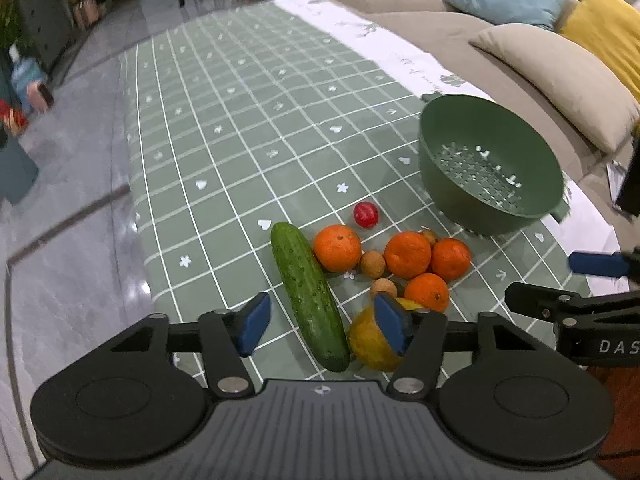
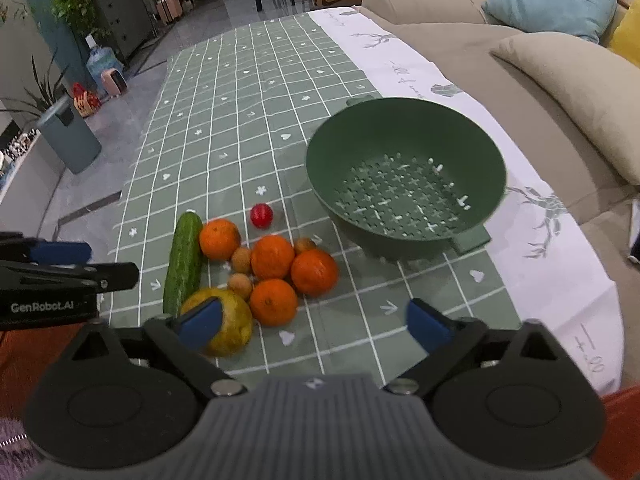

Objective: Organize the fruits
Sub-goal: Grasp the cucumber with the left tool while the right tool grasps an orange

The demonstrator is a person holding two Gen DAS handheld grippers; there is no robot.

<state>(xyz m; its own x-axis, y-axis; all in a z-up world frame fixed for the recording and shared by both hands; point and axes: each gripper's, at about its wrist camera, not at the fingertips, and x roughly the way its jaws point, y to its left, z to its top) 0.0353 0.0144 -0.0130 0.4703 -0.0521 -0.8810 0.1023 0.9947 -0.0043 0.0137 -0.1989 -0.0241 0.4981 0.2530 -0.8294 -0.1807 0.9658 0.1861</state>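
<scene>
Left gripper (image 1: 320, 326) jaws apart, long green cucumber (image 1: 308, 294) between them, untouched. Right gripper (image 2: 316, 322) jaws apart, empty. Four orange mandarins (image 2: 273, 257) just ahead; round perforated green plastic colander (image 2: 404, 172) beyond, right, on desk (image 2: 240, 128).

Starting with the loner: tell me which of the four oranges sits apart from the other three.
The orange right beside the cucumber. The other three oranges bunch together nearer the green colander; a small brown fruit lies between it and them.
</scene>
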